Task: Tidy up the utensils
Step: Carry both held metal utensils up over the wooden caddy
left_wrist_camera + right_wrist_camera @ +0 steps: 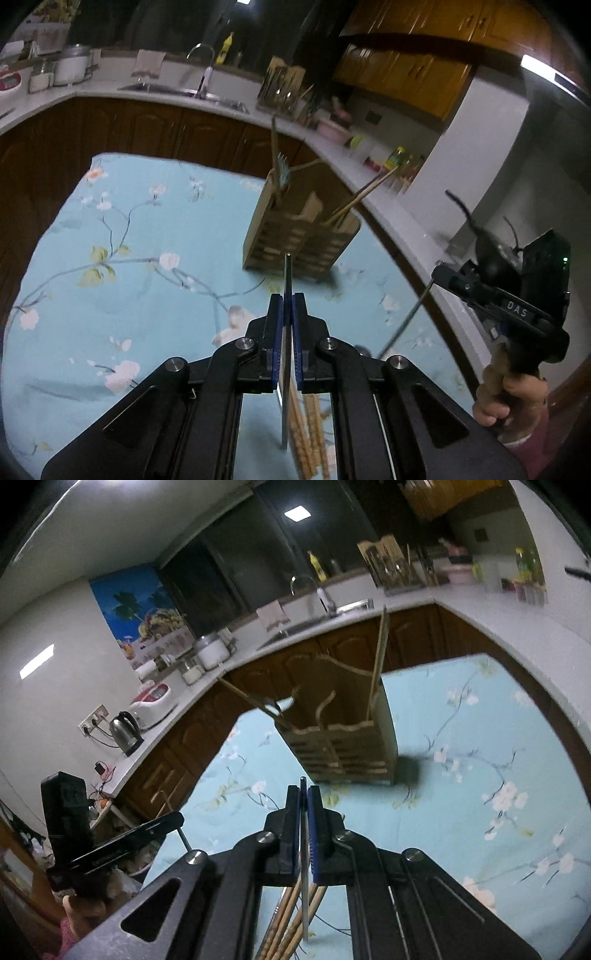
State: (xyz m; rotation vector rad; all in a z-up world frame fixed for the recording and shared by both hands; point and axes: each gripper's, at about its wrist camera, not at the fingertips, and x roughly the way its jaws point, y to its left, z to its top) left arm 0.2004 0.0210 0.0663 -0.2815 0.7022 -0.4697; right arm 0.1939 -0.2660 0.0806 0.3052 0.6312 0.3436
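Observation:
A slatted wooden utensil holder (pixel 299 236) (pixel 343 738) stands on the blue floral tablecloth (pixel 140 240). It holds a fork (pixel 283 170) and chopsticks (pixel 364 195). My left gripper (pixel 288 295) is shut on a thin metal utensil (pixel 287 273) seen edge-on, short of the holder. My right gripper (pixel 303 788) is shut on another thin metal utensil (pixel 303 812), also in front of the holder. Several loose chopsticks (pixel 306 435) (pixel 288 915) lie on the cloth beneath both grippers. In each view the other gripper shows at the side (pixel 439 273) (pixel 177 818), held in a hand (pixel 509 398).
A white L-shaped counter (pixel 406 236) wraps around the table, with brown cabinets below. On it are a sink (pixel 184 88), a rice cooker (pixel 155 698), a kettle (pixel 125 731), a second utensil rack (pixel 284 88), a pink bowl (pixel 332 129) and bottles (pixel 399 158).

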